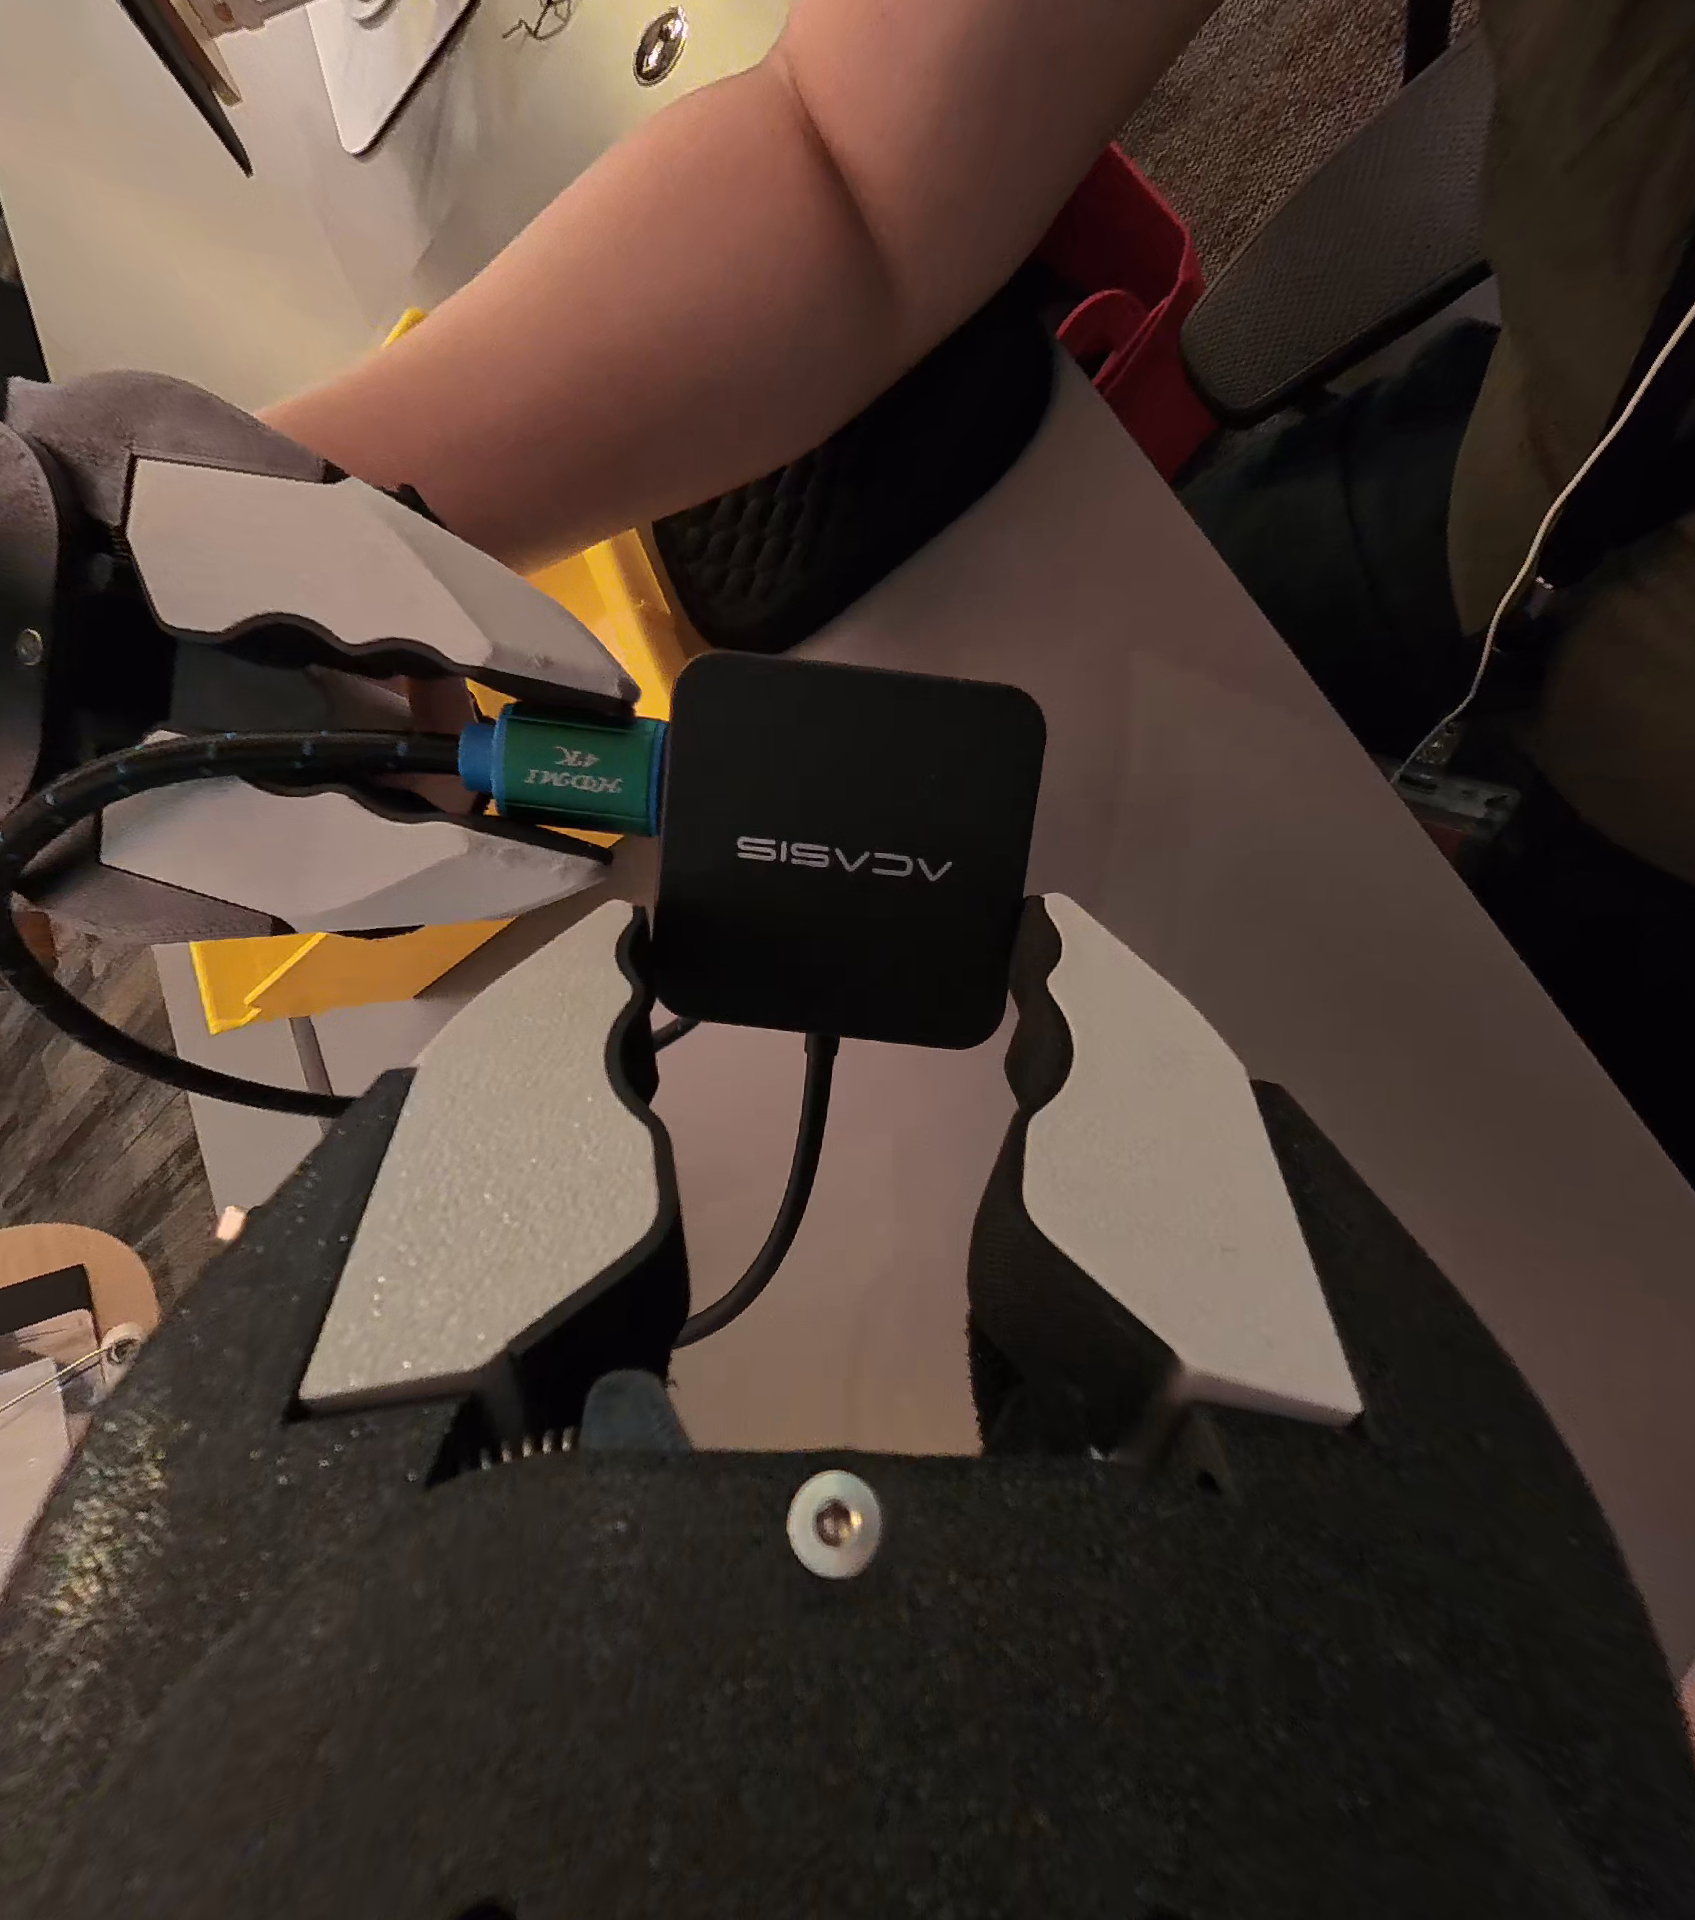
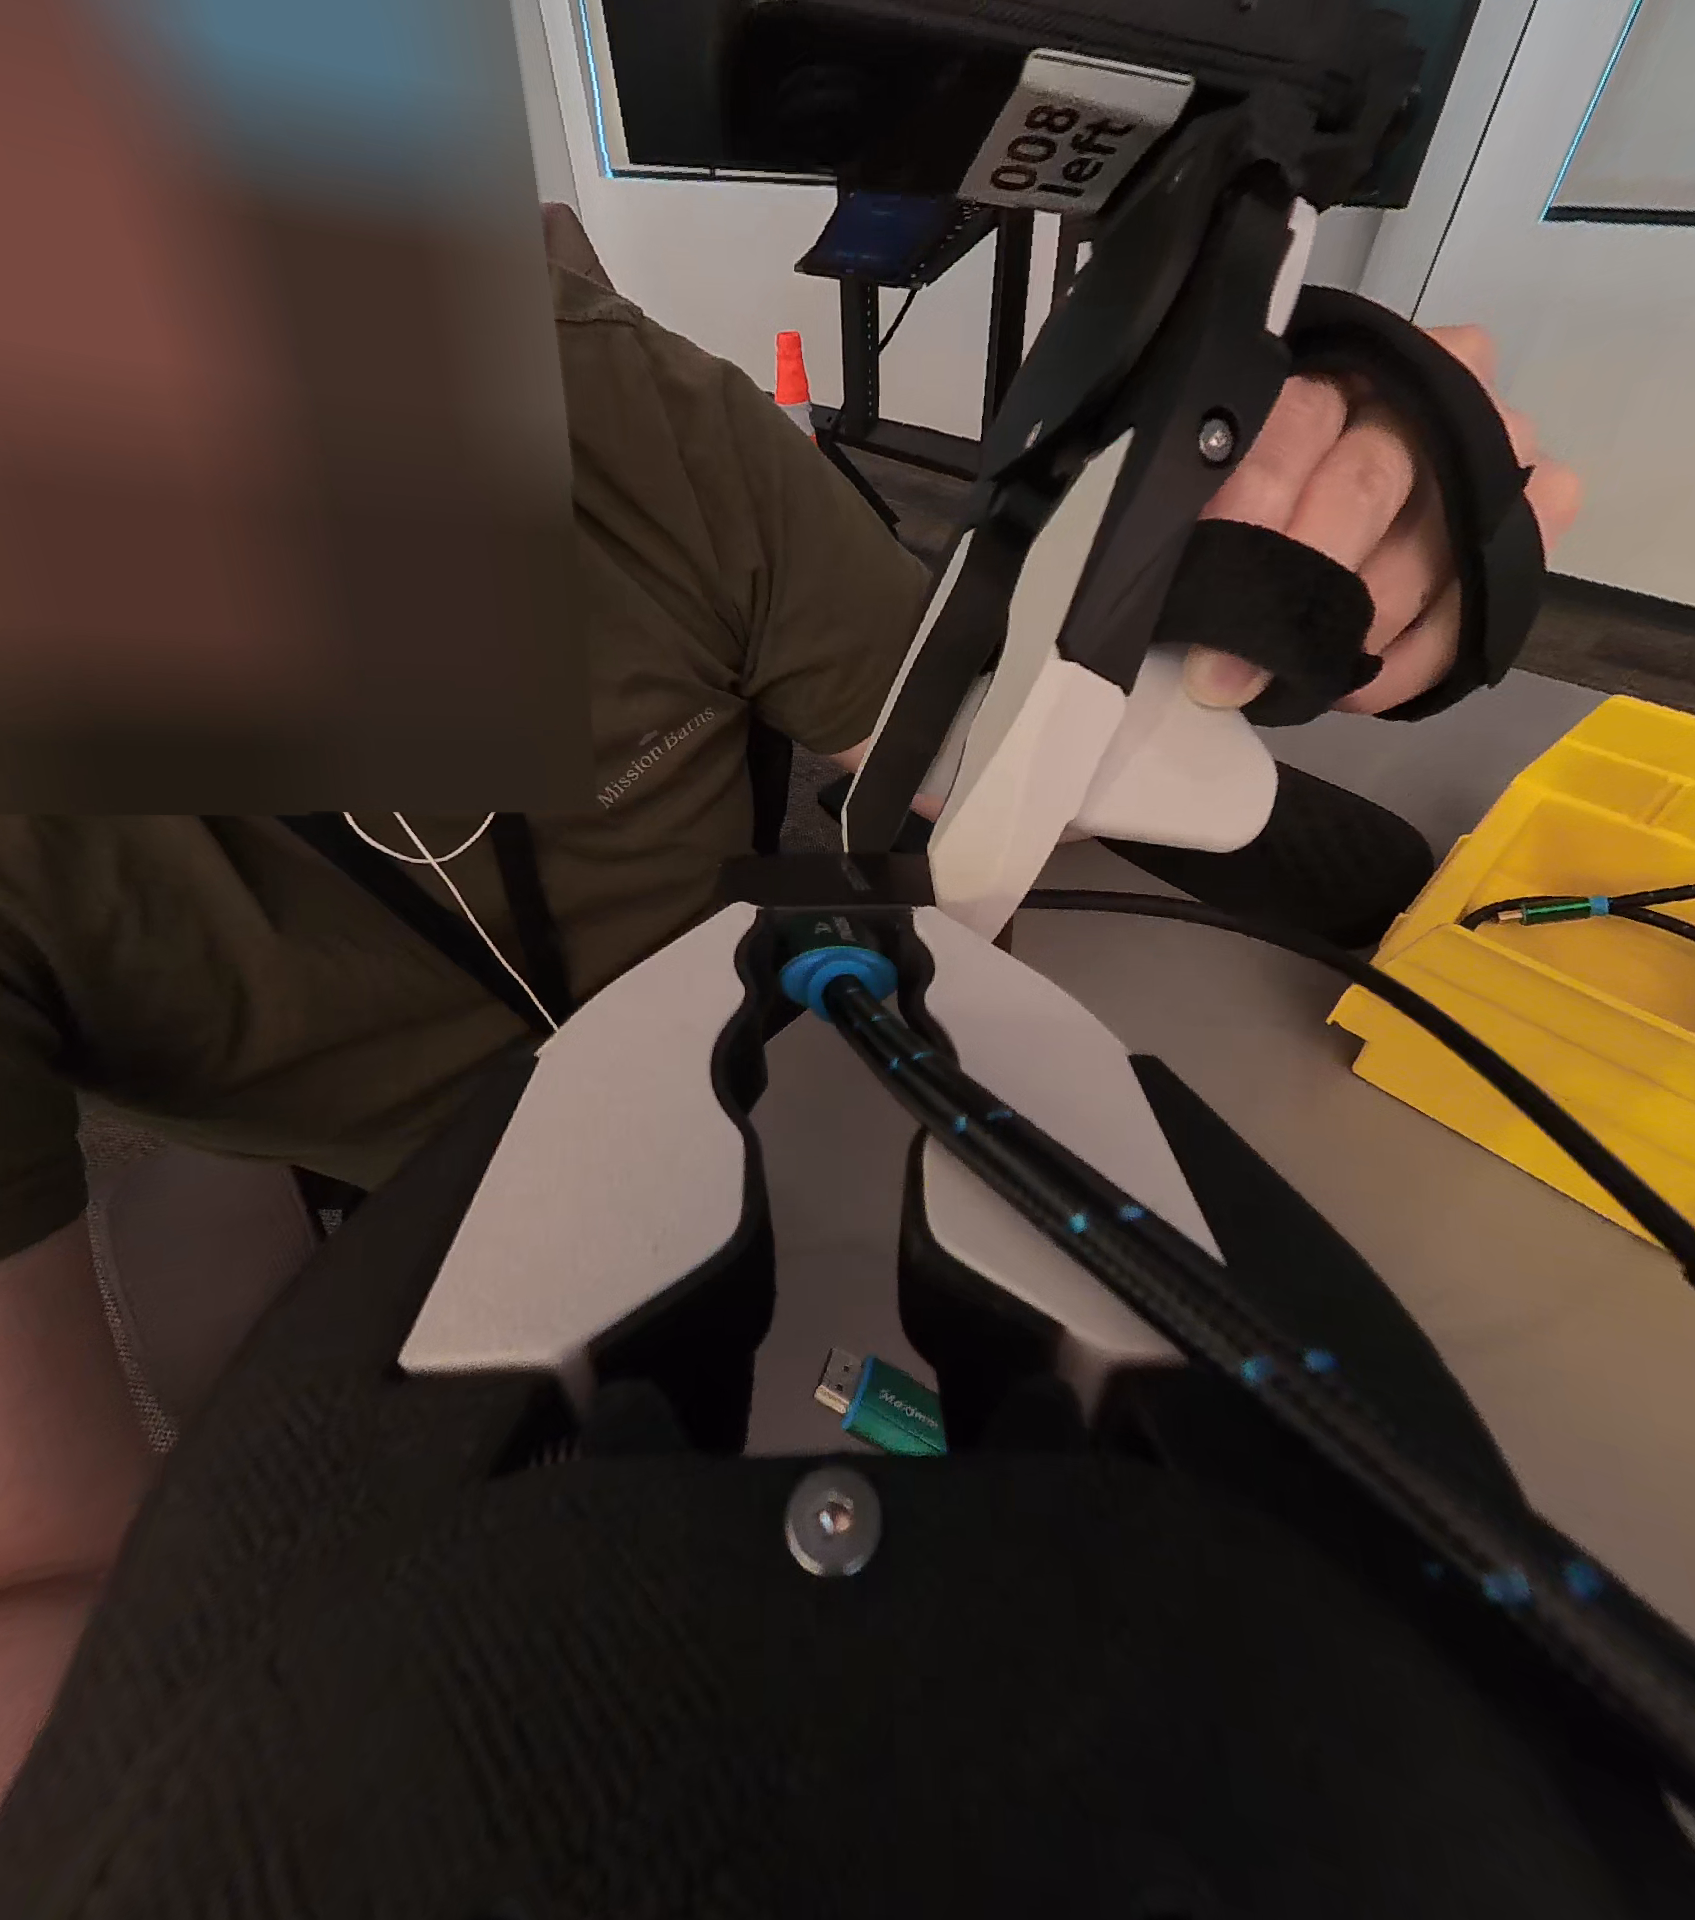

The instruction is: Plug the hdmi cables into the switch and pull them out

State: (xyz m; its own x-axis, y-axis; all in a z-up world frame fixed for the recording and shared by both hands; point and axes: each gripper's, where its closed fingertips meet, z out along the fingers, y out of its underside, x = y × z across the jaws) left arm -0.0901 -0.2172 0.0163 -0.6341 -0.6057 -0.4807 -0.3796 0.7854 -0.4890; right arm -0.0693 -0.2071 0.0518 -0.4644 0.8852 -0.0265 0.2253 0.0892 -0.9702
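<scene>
Fingers (image 1: 1035,935) gripping switch (image 1: 848,842), yellow bin (image 2: 1591,997) beside

White lettering stands on the black switch (image 1: 853,842), the green plug (image 1: 578,774) and the shirt (image 2: 656,753); black characters on a grey tag (image 2: 1061,145)

Left claw (image 1: 827,935) clamped shut, right claw (image 2: 827,961) clamped shut, tips nearly meeting

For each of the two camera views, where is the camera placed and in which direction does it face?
Left wrist view: on the left gripper, facing the square black switch it clamps; the person's forearm shows.
Right wrist view: on the right gripper, facing the person's torso; it clamps the green HDMI plug.
Both show the switch, plug, both grippers and yellow plastic bin.
</scene>
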